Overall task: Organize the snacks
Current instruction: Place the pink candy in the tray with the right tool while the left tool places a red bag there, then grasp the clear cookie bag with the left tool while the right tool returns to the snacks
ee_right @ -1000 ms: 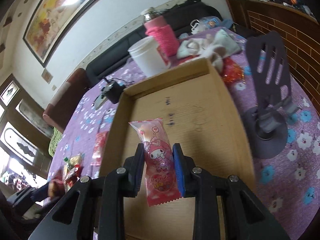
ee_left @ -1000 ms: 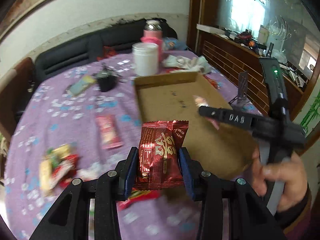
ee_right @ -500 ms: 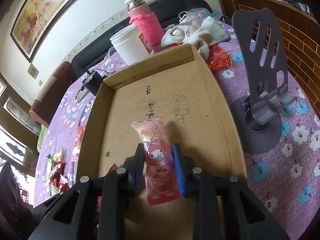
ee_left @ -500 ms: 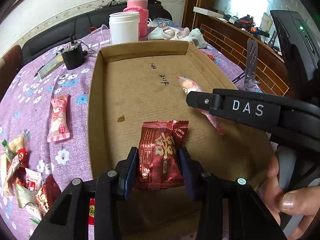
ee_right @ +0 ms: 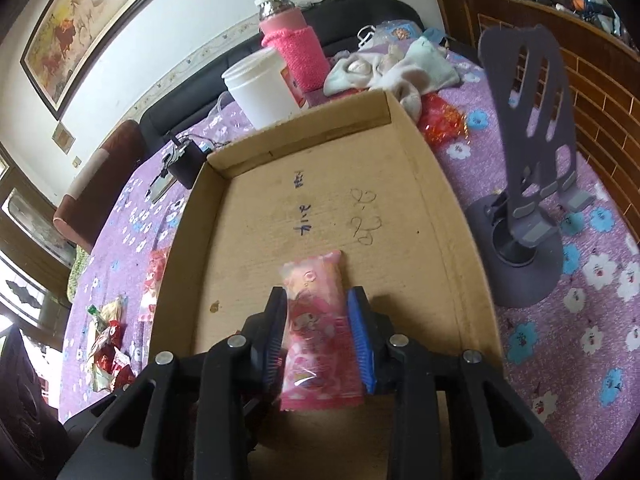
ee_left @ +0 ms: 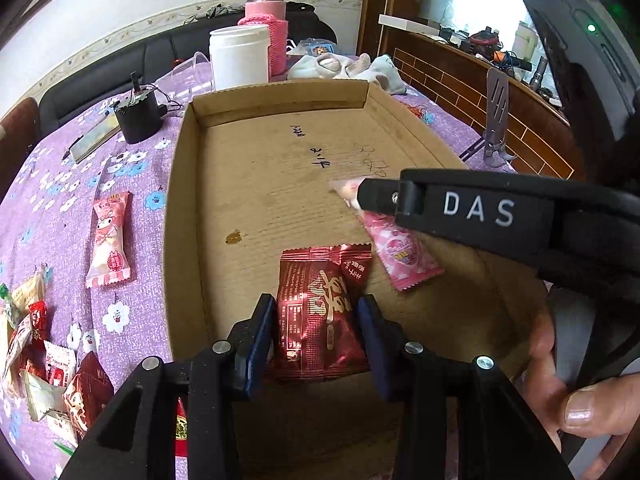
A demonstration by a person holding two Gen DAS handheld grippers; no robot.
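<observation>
A shallow cardboard box (ee_left: pixel 184 240) lies on the purple flowered tablecloth. My left gripper (ee_left: pixel 316 332) is shut on a dark red snack packet (ee_left: pixel 320 312), held low over the box's near end. My right gripper (ee_right: pixel 318 328) reaches into the box from the right. Its jaws are opening around a pink cartoon-print packet (ee_right: pixel 316 320), which lies flat on the box floor (ee_right: pixel 400 208), and the pads stand just off its sides. In the left wrist view a right finger (ee_left: pixel 460 204) crosses above that pink packet (ee_left: pixel 400 252). A hand (ee_left: pixel 576 392) holds the right gripper.
Another pink packet (ee_left: pixel 108 240) and a heap of mixed snacks (ee_left: pixel 48 360) lie on the cloth left of the box. Behind the box stand a white jar (ee_left: pixel 239 56), a pink-sleeved bottle (ee_left: pixel 264 20) and a black device (ee_left: pixel 138 116). A grey phone stand (ee_right: pixel 528 160), crumpled cloths (ee_right: pixel 384 68) and a red wrapper (ee_right: pixel 442 120) are to its right.
My left gripper came down and forward over the box with the red packet, then held still. The right gripper lowered the pink packet onto the box floor and its jaws widened.
</observation>
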